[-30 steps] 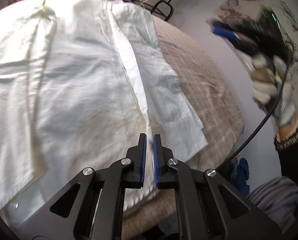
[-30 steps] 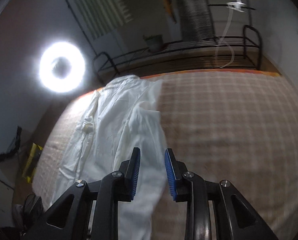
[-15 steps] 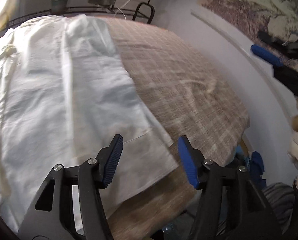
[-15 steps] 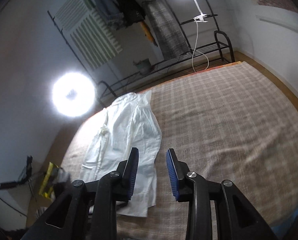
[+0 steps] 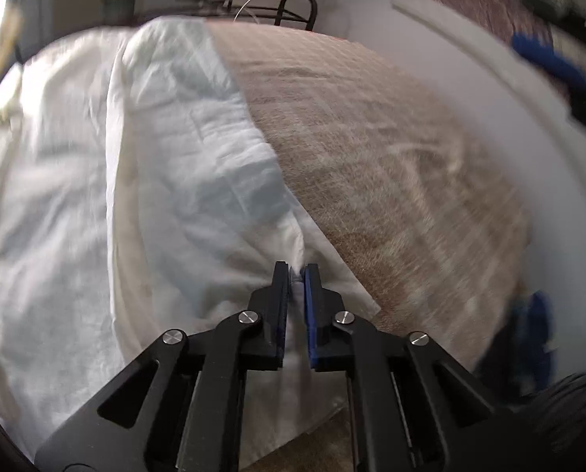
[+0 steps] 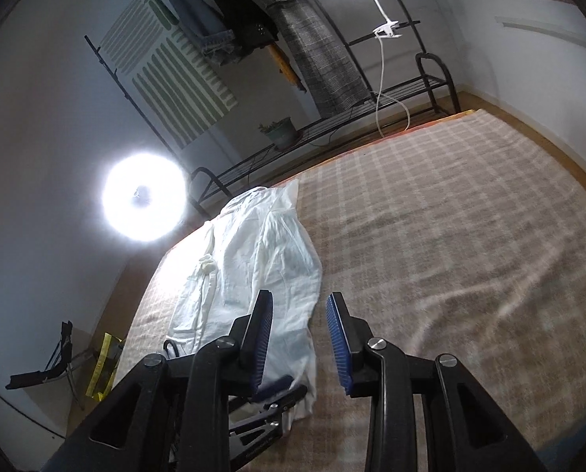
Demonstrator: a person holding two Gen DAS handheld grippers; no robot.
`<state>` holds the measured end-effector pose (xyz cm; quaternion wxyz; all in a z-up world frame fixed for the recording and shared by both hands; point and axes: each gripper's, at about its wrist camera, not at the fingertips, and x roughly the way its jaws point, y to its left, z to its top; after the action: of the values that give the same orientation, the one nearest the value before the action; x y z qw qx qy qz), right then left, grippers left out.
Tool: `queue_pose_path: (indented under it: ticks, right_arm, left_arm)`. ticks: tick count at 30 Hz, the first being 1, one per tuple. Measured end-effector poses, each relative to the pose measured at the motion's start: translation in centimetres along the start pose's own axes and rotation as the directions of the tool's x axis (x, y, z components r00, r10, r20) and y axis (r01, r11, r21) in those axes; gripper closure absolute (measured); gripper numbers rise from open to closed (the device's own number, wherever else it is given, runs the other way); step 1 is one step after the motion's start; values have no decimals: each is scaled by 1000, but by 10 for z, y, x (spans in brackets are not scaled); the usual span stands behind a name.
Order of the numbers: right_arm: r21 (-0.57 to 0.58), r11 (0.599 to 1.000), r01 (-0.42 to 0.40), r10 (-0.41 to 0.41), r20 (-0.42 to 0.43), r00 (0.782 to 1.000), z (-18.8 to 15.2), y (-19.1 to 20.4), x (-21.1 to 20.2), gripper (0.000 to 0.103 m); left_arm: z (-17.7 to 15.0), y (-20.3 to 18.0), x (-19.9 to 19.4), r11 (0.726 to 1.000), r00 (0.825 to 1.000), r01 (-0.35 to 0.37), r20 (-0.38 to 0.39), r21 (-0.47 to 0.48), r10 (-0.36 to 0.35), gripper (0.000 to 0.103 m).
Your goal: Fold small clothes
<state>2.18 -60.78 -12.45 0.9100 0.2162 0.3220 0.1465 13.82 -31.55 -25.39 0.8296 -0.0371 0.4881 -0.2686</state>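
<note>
Between left tool (image 5: 297, 275) pads: white garment (image 5: 198, 165) edge, pinched.

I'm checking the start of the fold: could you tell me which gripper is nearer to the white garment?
Left. The left gripper is shut on the near edge of the white garment. The right gripper is open in the air above the blanket, gripping nothing.

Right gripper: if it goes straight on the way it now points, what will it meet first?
Probably the beige checked blanket, just beside the edge of the white cloth garment. The right gripper has open jaws with nothing between them; depth is unclear.
</note>
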Motion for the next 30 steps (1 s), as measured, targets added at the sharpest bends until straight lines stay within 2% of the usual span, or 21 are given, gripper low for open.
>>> queue_pose_path:
  ticks: [3, 5, 6, 9, 11, 13, 17, 19, 21, 22, 24, 26, 28, 30]
  right_arm:
    - [-5, 1000, -27, 27, -36, 999, 12, 3, 30, 70]
    - [2, 1000, -13, 13, -59, 998, 18, 2, 54, 69]
    - [23, 999, -35, 37, -85, 996, 23, -2, 73, 69]
    - [81, 995, -53, 64, -140, 988, 30, -13, 121, 67]
    - [94, 996, -6, 23, -180, 983, 31, -20, 150, 67]
    - [121, 993, 1, 25, -209, 978, 30, -25, 165, 67]
    - [128, 991, -43, 64, -165, 984, 36, -29, 150, 67]
    - [132, 990, -53, 70, -128, 989, 39, -32, 134, 67]
    - [140, 988, -59, 73, -101, 992, 42, -38, 120, 67]
    - [144, 988, -58, 71, -91, 993, 43, -41, 116, 67]
    - [154, 987, -52, 64, -76, 995, 46, -47, 109, 67]
    - [177, 983, -51, 64, -67, 996, 46, -55, 105, 67]
    - [191, 980, -53, 66, -64, 996, 47, -61, 104, 67]
    - [200, 978, -49, 62, -61, 996, 49, -67, 102, 67]
  left_arm:
    - [-3, 17, -26, 986, 992, 122, 55, -112, -116, 99]
    - [-8, 22, -41, 978, 985, 160, 88, -138, -148, 99]
    - [-10, 24, -47, 973, 981, 177, 102, -146, -163, 99]
    - [-15, 23, -51, 988, 987, 119, 116, -96, -107, 99]
    - [-17, 20, -48, 992, 989, 95, 120, -78, -85, 99]
    - [-14, 15, -40, 992, 990, 99, 112, -75, -90, 99]
    - [-4, -3, -23, 997, 994, 67, 90, -32, -64, 99]
    - [-3, -14, -17, 1000, 997, 18, 72, 16, -19, 98]
    - [-4, -20, -7, 999, 999, -24, 33, 36, 22, 79]
    - [-4, -21, 0, 998, 999, -48, 7, 35, 47, 59]
    - [-6, -26, 6, 997, 998, -67, -9, 39, 67, 53]
    - [-5, -33, 8, 995, 997, -72, -24, 62, 73, 42]
    - [-7, -43, 13, 988, 994, -96, -32, 124, 101, 40]
    - [-12, -53, 18, 965, 989, -145, -6, 217, 150, 41]
